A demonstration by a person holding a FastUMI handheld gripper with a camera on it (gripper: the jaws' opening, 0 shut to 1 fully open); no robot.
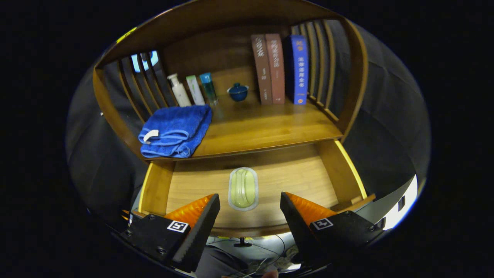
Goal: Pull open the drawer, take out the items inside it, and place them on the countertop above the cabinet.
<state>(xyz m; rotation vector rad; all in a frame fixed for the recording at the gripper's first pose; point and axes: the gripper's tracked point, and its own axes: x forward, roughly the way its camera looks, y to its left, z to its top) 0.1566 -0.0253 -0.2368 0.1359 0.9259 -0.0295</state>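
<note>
The wooden drawer (154, 189) stands pulled open below the cabinet's countertop (266, 131). On its floor lies a pale green oval item in a clear wrapper (243, 188). My gripper (250, 200) hovers over the drawer's front edge, open, its two orange-backed fingers (204, 216) standing wide on either side of the green item and apart from it. A folded blue towel (175, 131) rests on the left of the countertop.
At the back of the countertop stand three bottles (195, 90), a small blue lidded cup (238, 92) and three upright books (279, 69). Slatted wooden sides (320, 61) and a shelf board above close the countertop in. The drawer's knob (242, 243) shows below the front.
</note>
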